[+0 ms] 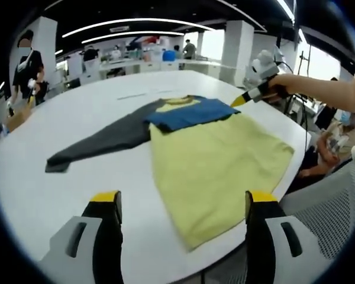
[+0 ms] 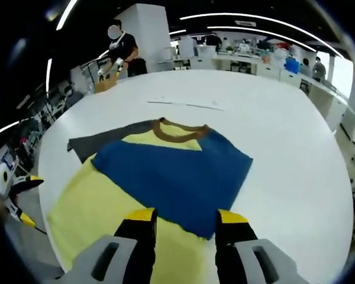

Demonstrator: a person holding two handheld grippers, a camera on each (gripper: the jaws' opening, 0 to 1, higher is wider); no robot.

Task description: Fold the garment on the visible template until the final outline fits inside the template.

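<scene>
White table (image 1: pixel 77 118) carries sweater (image 1: pixel 219 160), yellow body flat, blue sleeve (image 2: pixel 177 171) folded across chest, grey sleeve (image 1: pixel 100 145) outstretched. Template possibly faint line beyond collar. Left gripper (image 1: pixel 180 204) jaws apart, empty; right gripper (image 2: pixel 182 222) likewise, above blue sleeve. Next: fold grey sleeve in squarely, smooth edges.

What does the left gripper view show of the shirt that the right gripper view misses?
Left gripper view: the long grey sleeve stretched out across the table, and the shirt's yellow hem end near the table edge. Right gripper view: the brown collar and the blue panel up close. Both share the same yellow, blue and grey garment on the white table.
</scene>
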